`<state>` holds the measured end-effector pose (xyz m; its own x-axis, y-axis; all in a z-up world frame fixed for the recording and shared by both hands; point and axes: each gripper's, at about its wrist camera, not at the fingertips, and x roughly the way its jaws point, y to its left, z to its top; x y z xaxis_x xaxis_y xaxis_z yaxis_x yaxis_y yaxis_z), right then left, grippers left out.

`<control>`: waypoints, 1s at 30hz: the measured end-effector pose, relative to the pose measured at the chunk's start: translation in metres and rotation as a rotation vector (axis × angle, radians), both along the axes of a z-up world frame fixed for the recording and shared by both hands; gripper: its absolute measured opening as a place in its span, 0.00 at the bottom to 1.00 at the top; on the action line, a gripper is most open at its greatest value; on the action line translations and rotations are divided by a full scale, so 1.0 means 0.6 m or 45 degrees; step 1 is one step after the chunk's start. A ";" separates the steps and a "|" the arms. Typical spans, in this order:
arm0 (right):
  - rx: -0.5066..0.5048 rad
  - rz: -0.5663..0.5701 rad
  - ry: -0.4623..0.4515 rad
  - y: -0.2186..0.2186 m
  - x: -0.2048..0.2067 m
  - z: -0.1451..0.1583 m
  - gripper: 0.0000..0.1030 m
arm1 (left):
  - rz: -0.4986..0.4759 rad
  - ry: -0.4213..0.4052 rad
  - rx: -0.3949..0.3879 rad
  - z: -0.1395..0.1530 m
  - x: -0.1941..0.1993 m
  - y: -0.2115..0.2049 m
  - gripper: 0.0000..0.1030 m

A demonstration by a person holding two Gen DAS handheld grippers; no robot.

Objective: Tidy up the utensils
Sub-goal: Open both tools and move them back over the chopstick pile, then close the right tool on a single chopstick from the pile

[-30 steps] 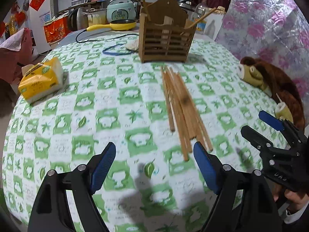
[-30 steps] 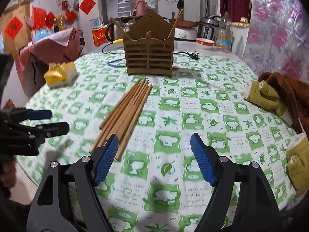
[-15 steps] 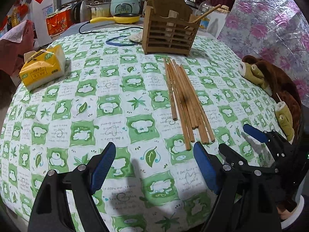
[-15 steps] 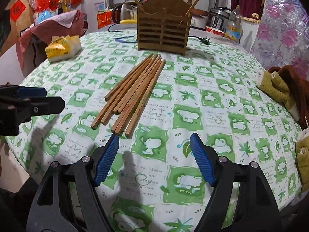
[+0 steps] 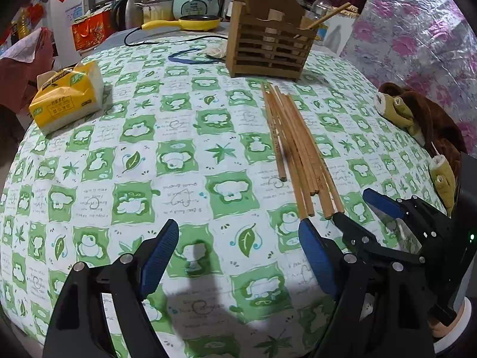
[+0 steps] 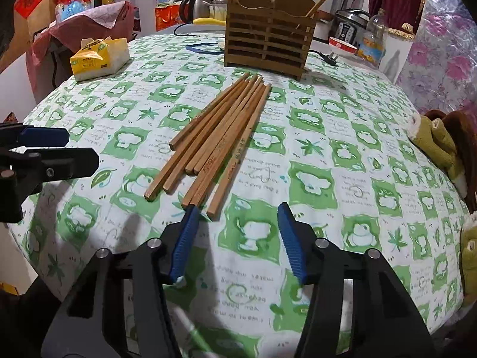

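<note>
Several brown wooden chopsticks [image 5: 298,149] [image 6: 220,140] lie in a loose bundle on the green-and-white checked tablecloth [image 5: 134,179]. Behind them stands a slatted wooden utensil holder [image 5: 268,50] [image 6: 268,38] with two chopsticks leaning in it. My right gripper [image 6: 237,211] [image 5: 357,208] is low at the bundle's near ends and its jaws are closing. One stick end lies just inside its left fingertip [image 6: 190,217], and the pads press on nothing. My left gripper [image 5: 238,238] [image 6: 80,149] hangs wide open to the left of the bundle with only cloth between its fingers.
A yellow tissue pack [image 5: 68,95] [image 6: 100,55] sits at the table's left. A brown plush toy [image 5: 417,116] [image 6: 441,140] lies along the right edge. Behind the holder are a blue band [image 5: 190,56], a yellow pan [image 5: 190,24], a plug [image 6: 331,58] and kitchen appliances.
My right gripper has moved forward and down to the chopsticks' near ends, and its jaws have narrowed. The left gripper has stayed nearly in place and just as wide.
</note>
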<state>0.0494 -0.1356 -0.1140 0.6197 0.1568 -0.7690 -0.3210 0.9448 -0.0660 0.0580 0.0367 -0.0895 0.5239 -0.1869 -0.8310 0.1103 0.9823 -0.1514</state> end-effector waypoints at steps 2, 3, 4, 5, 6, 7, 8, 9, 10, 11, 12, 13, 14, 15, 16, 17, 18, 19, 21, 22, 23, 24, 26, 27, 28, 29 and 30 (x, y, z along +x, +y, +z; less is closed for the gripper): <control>0.018 -0.003 0.010 -0.001 0.004 -0.001 0.45 | 0.005 -0.003 -0.005 0.002 0.000 0.004 0.79; 0.027 -0.006 0.014 -0.002 0.006 -0.001 0.42 | 0.008 -0.006 -0.004 0.003 0.000 0.006 0.79; 0.030 -0.010 0.016 -0.003 0.007 -0.001 0.42 | 0.010 -0.007 -0.003 0.004 0.000 0.007 0.79; 0.023 -0.011 0.015 -0.002 0.006 -0.001 0.42 | 0.012 -0.008 -0.001 0.004 0.001 0.008 0.79; 0.018 -0.008 0.012 -0.001 0.005 0.000 0.41 | 0.013 -0.007 0.000 0.004 0.002 0.008 0.79; 0.015 -0.008 0.011 -0.001 0.003 -0.001 0.41 | 0.014 -0.007 0.001 0.003 0.003 0.008 0.79; 0.015 -0.014 0.009 -0.002 0.003 -0.001 0.41 | 0.015 -0.006 0.003 0.002 0.003 0.008 0.79; 0.018 -0.020 0.012 -0.003 0.003 0.000 0.40 | 0.014 -0.005 0.008 0.001 0.004 0.008 0.79; 0.021 -0.024 0.016 -0.004 0.003 0.000 0.40 | 0.013 -0.004 0.012 0.000 0.004 0.008 0.79; 0.018 -0.027 0.014 -0.004 0.002 -0.001 0.40 | 0.011 -0.002 0.016 -0.002 0.005 0.007 0.79; 0.012 -0.032 0.009 -0.003 0.002 -0.001 0.40 | 0.010 0.001 0.018 -0.004 0.005 0.007 0.79; 0.009 -0.036 0.004 -0.003 0.003 -0.001 0.40 | 0.011 0.005 0.018 -0.006 0.006 0.007 0.79; 0.003 -0.042 -0.002 0.000 0.004 -0.001 0.39 | 0.011 0.007 0.016 -0.007 0.006 0.007 0.79; 0.002 -0.043 -0.005 0.002 0.006 -0.002 0.35 | 0.010 0.009 0.016 -0.007 0.007 0.007 0.79; 0.006 -0.043 -0.004 0.005 0.008 -0.002 0.30 | 0.009 0.010 0.017 -0.008 0.007 0.006 0.79; 0.019 -0.042 0.002 0.009 0.011 -0.002 0.27 | 0.007 0.010 0.020 -0.008 0.007 0.004 0.79; 0.032 -0.038 0.005 0.012 0.013 -0.002 0.20 | 0.003 0.010 0.021 -0.009 0.007 0.003 0.79; 0.039 -0.031 0.001 0.017 0.015 -0.003 0.15 | -0.002 0.011 0.015 -0.009 0.006 0.002 0.79; 0.057 -0.023 0.009 0.019 0.017 -0.003 0.12 | -0.015 0.016 -0.007 -0.010 0.007 0.001 0.79; 0.099 -0.037 0.030 0.012 0.021 -0.002 0.11 | -0.017 0.019 -0.007 -0.011 0.008 0.000 0.79; 0.140 -0.047 0.049 0.005 0.023 -0.001 0.10 | -0.020 0.019 0.001 -0.012 0.009 -0.002 0.79; 0.196 -0.064 0.071 -0.009 0.025 -0.001 0.10 | -0.024 0.020 0.010 -0.014 0.011 -0.003 0.79; 0.249 -0.091 0.081 -0.030 0.027 0.003 0.08 | -0.032 0.025 0.020 -0.017 0.015 -0.007 0.79; 0.262 -0.103 0.079 -0.042 0.027 0.006 0.06 | -0.036 0.026 0.022 -0.019 0.018 -0.009 0.79; 0.276 -0.106 0.080 -0.052 0.027 0.009 0.06 | -0.039 0.026 0.025 -0.020 0.019 -0.010 0.79; 0.280 -0.113 0.079 -0.059 0.025 0.011 0.06 | -0.043 0.025 0.032 -0.020 0.022 -0.013 0.79; 0.285 -0.121 0.076 -0.066 0.024 0.013 0.06 | -0.045 0.023 0.038 -0.020 0.023 -0.015 0.79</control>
